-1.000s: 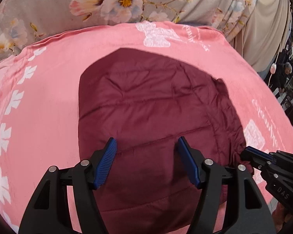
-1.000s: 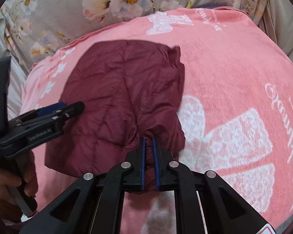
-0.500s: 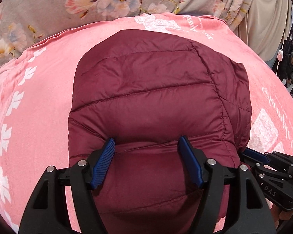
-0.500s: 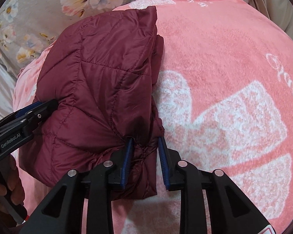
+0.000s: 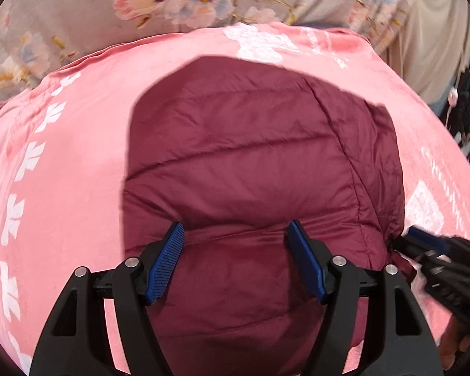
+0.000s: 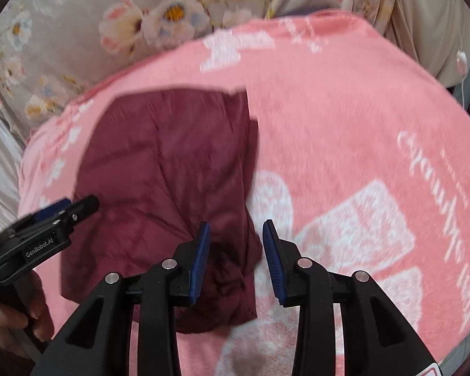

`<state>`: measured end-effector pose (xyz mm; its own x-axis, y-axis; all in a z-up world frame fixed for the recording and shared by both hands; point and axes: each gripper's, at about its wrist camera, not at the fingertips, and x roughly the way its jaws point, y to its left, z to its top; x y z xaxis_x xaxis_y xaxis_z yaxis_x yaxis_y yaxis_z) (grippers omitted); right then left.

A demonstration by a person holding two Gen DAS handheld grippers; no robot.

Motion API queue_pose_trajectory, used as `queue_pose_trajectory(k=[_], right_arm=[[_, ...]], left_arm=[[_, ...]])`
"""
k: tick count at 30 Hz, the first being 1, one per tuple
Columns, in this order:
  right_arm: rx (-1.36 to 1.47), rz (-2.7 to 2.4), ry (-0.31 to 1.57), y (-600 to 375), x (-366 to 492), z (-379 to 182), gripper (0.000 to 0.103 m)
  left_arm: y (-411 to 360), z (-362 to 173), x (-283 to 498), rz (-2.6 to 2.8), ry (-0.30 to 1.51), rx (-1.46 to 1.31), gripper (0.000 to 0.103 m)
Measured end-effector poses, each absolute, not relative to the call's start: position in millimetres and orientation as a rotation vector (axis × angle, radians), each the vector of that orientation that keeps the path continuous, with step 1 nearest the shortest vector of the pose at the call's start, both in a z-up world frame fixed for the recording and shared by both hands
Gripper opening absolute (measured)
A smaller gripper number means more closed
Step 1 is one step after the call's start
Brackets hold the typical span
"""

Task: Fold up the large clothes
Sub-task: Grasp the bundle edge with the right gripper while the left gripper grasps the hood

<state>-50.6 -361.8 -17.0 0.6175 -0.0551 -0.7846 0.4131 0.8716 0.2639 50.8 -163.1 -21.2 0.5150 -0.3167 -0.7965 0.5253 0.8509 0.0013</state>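
Note:
A maroon quilted jacket (image 5: 250,156) lies folded into a compact bundle on a pink blanket (image 5: 78,156). My left gripper (image 5: 235,224) is open above the bundle's near edge, its blue pads clear of the cloth. The right gripper (image 6: 235,223) hovers over the jacket's (image 6: 163,169) near right corner. Its jaws are opening; the corner lies below the gap and the pads do not press on it. Each gripper shows in the other's view: the left gripper (image 6: 62,210) at the jacket's left side, the right gripper (image 5: 429,244) blurred at its right corner.
The pink blanket (image 6: 344,125) with white prints stretches far to the right of the jacket. A grey floral sheet (image 5: 78,15) lies behind it, and beige fabric (image 5: 432,31) hangs at the back right. A hand (image 6: 12,313) holds the left gripper's handle.
The right jaws went from shut on the jacket's corner to apart, and the corner dropped onto the blanket. The folded jacket has settled lower and flatter. The left gripper has stayed open in place.

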Motion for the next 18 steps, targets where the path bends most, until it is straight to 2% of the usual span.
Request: queue_pose_trajectory(k=[3,7,18], right_arm=[[0.495,-0.264,0.813,-370,-44,-1,0.061],[0.622,-0.253,0.828,-389,-26,-19,0.062],[0.79,-0.177,0.91,-392,2,-72,0.062]], left_arm=[[-138,-2,67,-0.51,0.9,0.126,0.075],[-106,6,98,-0.505,0.945,-0.024,0.082],[-87,-54,141,-0.544,1.138,-0.218,0.086]])
